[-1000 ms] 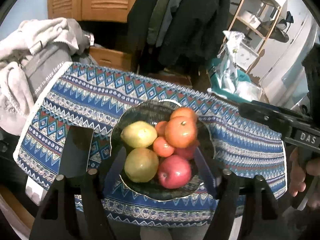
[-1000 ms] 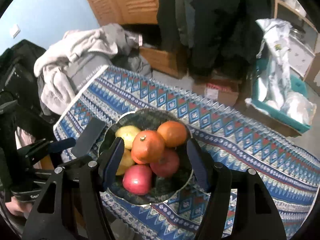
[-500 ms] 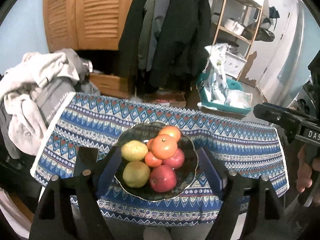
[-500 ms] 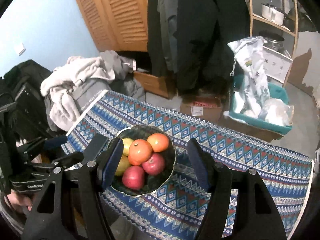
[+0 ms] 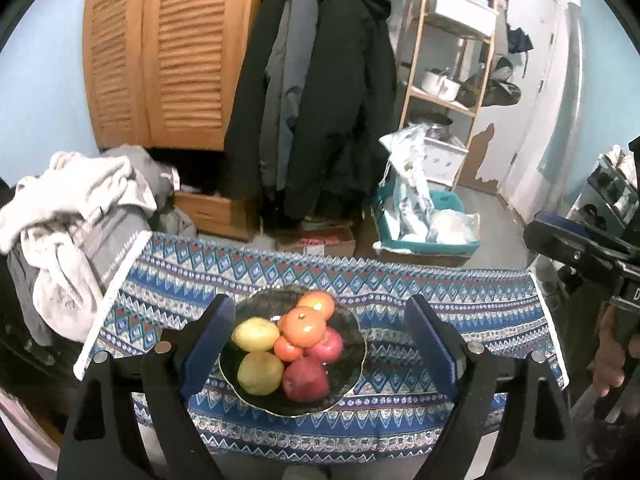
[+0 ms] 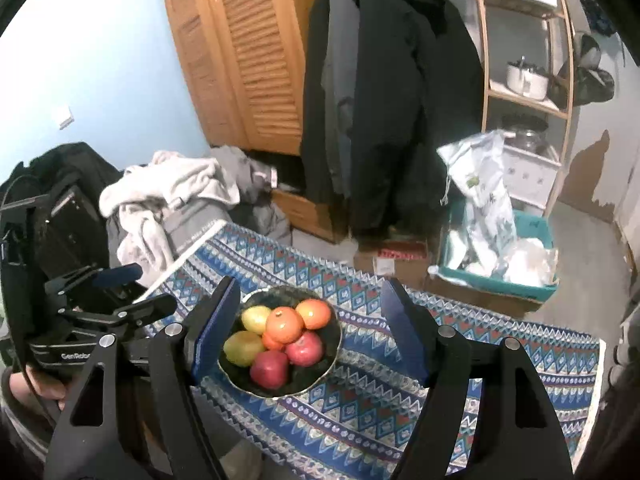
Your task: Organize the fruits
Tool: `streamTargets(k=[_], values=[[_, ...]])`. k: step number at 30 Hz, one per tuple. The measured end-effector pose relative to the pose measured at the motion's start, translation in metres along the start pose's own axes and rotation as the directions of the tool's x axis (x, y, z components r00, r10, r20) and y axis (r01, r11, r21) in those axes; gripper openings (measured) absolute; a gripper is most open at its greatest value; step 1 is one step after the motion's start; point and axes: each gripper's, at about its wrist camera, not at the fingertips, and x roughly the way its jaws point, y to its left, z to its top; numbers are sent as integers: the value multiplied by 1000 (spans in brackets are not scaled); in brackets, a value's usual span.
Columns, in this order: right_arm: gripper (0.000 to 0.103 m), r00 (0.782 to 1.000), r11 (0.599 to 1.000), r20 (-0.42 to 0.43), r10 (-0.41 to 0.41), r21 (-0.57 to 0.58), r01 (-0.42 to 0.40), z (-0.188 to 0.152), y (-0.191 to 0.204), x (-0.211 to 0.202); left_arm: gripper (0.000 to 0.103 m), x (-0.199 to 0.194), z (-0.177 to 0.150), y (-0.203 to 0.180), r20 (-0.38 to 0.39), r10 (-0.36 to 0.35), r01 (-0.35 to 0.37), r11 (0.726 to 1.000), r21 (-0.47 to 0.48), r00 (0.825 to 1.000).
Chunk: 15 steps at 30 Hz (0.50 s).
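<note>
I saw both claws, left (image 5: 320, 344) and right (image 6: 310, 326), just widened and empty above the dark bowl (image 5: 352, 364) heaped with oranges (image 5: 306, 326), apples (image 5: 306, 378) and yellow-green fruit (image 5: 260, 372).

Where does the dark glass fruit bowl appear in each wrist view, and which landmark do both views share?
Left wrist view: the bowl sits low, centre-left, on the patterned cloth.
Right wrist view: the bowl sits low, left of centre.
Shared landmark: dark coats hanging beyond the table.

Dark coats (image 5: 320, 92) hang beside louvred wooden doors (image 5: 160, 52) — clothes heap (image 5: 76, 216) left.
</note>
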Motion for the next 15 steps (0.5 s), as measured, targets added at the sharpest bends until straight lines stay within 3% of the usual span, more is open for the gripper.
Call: streamTargets(k=[5, 15], values=[[77, 999, 999, 42, -26, -18, 27, -1, -1, -19, 100, -22, 6, -12, 58, 21, -22, 999, 24, 998], [77, 996, 997, 61, -60, -45, 63, -11, -4, -33, 101, -40, 12, -31, 110, 35, -41, 998, 52, 993]])
